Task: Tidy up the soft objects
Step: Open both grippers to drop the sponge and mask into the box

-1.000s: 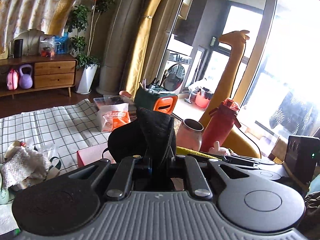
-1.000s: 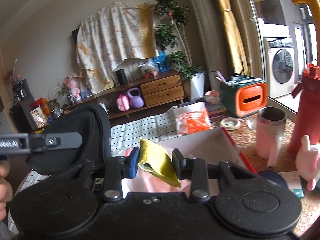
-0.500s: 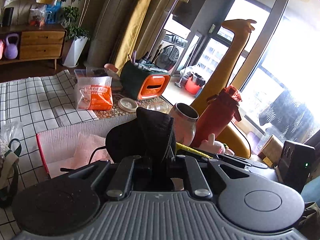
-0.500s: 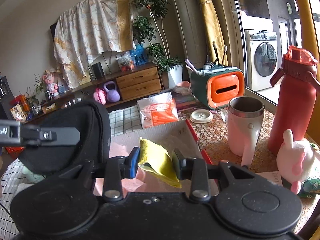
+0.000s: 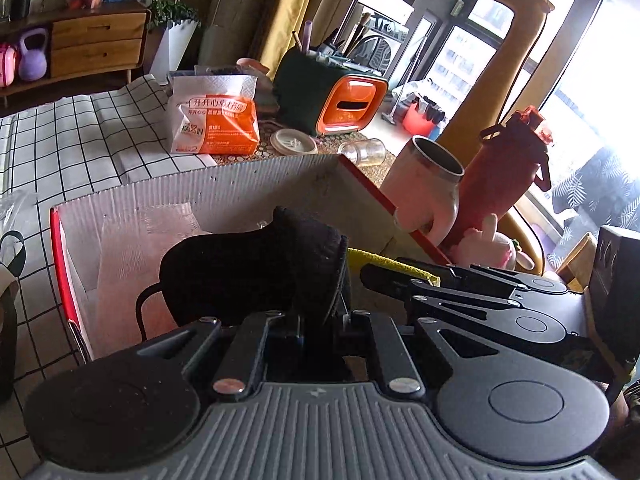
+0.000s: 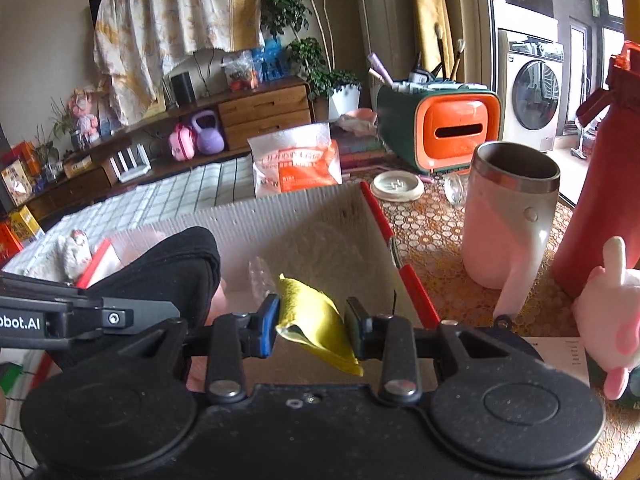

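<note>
My left gripper (image 5: 318, 320) is shut on a black soft pouch (image 5: 256, 268) and holds it over the open white cardboard box with red edges (image 5: 240, 184). My right gripper (image 6: 312, 326) is shut on a yellow cloth (image 6: 310, 320) and holds it over the same box (image 6: 304, 216), to the right of the black pouch (image 6: 172, 264). The right gripper also shows in the left wrist view (image 5: 400, 276), with a strip of the yellow cloth (image 5: 384, 262). Pink padding lies inside the box (image 5: 120, 280).
Right of the box stand a pink-and-steel mug (image 6: 508, 220), a red bottle (image 6: 600, 184) and a pink plush (image 6: 612, 312). Behind it are a tissue pack (image 6: 298, 164), an orange-fronted green organiser (image 6: 444, 124), a white lid (image 6: 396, 186) and a small glass jar (image 5: 362, 152). A checked cloth (image 5: 80, 132) covers the table's left.
Both grippers have moved forward and down with their loads, from above the table to just over the open box. Both stay shut.
</note>
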`<act>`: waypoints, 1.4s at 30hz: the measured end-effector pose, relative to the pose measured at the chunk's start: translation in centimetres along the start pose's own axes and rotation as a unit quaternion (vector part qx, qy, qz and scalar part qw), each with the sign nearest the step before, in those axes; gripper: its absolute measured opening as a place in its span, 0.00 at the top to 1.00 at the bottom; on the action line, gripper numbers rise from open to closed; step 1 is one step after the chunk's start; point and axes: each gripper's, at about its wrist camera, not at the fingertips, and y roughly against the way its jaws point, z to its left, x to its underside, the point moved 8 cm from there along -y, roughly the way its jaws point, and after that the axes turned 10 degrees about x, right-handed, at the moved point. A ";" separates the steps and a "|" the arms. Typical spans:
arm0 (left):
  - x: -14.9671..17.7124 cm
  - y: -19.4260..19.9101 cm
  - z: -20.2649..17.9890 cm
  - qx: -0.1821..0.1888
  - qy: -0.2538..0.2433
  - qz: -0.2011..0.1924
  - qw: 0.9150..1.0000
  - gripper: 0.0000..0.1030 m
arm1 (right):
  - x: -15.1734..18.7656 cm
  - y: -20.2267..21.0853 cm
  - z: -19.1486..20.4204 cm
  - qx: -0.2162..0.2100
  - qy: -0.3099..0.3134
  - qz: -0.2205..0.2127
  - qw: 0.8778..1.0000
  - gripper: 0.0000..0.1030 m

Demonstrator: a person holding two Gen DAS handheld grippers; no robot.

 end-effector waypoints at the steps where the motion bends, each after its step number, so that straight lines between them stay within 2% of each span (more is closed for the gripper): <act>1: 0.2 -0.3 0.3 -0.003 0.002 0.004 1.000 0.89 | 0.2 -0.3 0.2 0.002 0.006 0.004 1.000 0.67; 6: 1.0 -2.0 1.6 -0.012 0.016 0.034 0.999 0.89 | 1.1 -1.5 0.9 0.009 0.038 0.020 0.999 0.67; 8: 1.4 -2.6 1.9 -0.013 0.019 0.048 0.999 0.89 | 1.5 -1.7 1.2 0.008 0.050 0.028 0.998 0.70; 14: 2.2 -3.7 2.5 -0.028 0.025 0.082 0.996 0.89 | 2.0 -1.4 1.8 0.005 0.074 0.037 0.997 0.69; 23: 2.6 -4.1 2.6 -0.030 0.038 0.113 0.992 0.89 | 1.9 -0.5 1.2 -0.017 0.038 0.043 0.998 0.64; 32: 2.8 -3.4 1.7 -0.037 0.016 0.108 0.993 0.86 | 1.6 1.9 0.5 -0.032 0.010 0.030 0.999 0.57; 34: 2.9 -3.0 1.4 -0.040 0.010 0.102 0.994 0.81 | 1.7 2.3 0.5 -0.039 0.003 0.031 0.999 0.57; 35: 2.8 -2.8 1.3 -0.040 0.007 0.099 0.994 0.75 | 1.7 2.6 0.6 -0.041 0.000 0.031 0.999 0.57; 37: 2.8 -2.4 1.0 -0.039 0.002 0.092 0.995 0.54 | 1.7 3.0 0.5 -0.043 -0.003 0.029 0.999 0.56; 38: 2.7 -2.0 0.8 -0.039 0.002 0.086 0.996 0.36 | 1.8 3.3 0.5 -0.044 -0.005 0.027 0.999 0.56; 42: 2.6 -0.7 0.2 -0.035 0.001 0.067 0.997 0.34 | 1.7 4.5 0.4 -0.049 -0.015 0.019 0.998 0.56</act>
